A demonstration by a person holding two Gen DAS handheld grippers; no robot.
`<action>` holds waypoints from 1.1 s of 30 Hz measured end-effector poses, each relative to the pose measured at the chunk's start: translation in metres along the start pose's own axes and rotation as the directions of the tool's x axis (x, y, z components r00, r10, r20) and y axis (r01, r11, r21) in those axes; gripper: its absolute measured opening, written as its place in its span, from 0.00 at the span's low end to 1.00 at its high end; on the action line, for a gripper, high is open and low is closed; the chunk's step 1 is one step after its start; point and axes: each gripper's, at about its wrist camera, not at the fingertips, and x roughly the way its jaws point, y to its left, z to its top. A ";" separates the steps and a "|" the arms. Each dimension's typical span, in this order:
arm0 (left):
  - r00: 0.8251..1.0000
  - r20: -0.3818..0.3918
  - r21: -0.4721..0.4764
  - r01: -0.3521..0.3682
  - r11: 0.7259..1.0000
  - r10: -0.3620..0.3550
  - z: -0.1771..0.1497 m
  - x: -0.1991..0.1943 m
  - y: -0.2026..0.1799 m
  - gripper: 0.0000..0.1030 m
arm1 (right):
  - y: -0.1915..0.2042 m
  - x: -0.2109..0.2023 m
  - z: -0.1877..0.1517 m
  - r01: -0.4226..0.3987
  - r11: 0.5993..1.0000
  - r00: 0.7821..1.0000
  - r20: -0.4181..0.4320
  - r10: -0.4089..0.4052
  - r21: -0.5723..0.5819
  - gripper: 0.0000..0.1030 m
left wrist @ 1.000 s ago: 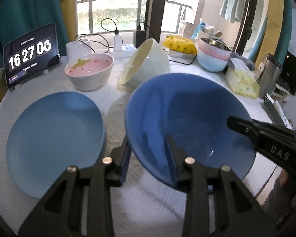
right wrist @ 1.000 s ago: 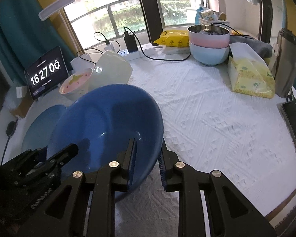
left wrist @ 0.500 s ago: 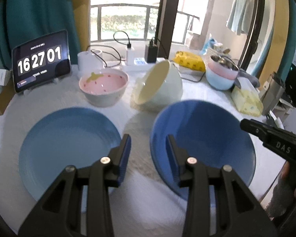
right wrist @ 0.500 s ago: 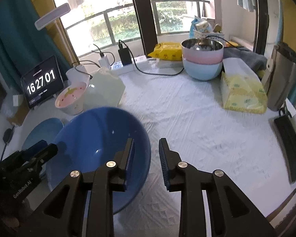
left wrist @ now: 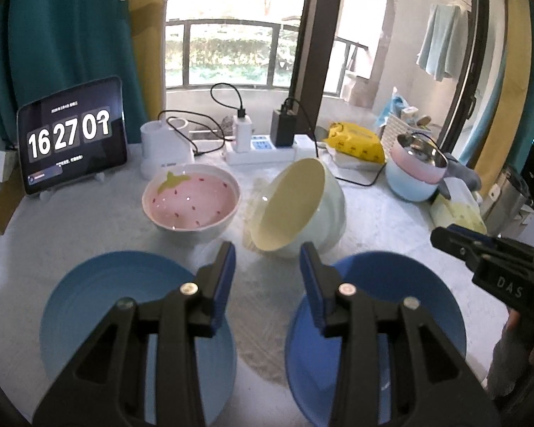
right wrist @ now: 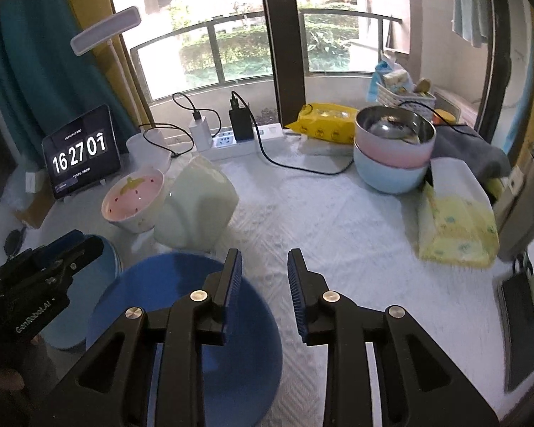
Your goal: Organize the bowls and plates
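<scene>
The dark blue bowl (left wrist: 373, 323) sits upright on the table (right wrist: 356, 249), empty and glossy, just right of the pale blue plate (left wrist: 124, 306). It lies below and between both grippers. The right gripper (right wrist: 263, 284), whose spread fingers have just been opening with nothing between them, hangs over its right rim; the left gripper (left wrist: 267, 277), fingers also spread and empty, hovers over its left rim.
</scene>
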 end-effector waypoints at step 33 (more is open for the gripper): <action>0.999 -0.034 -0.091 0.037 0.995 -0.040 0.023 0.060 0.031 0.38 | 0.050 0.084 0.081 -0.006 0.997 0.999 -0.037 0.003 -0.082 0.41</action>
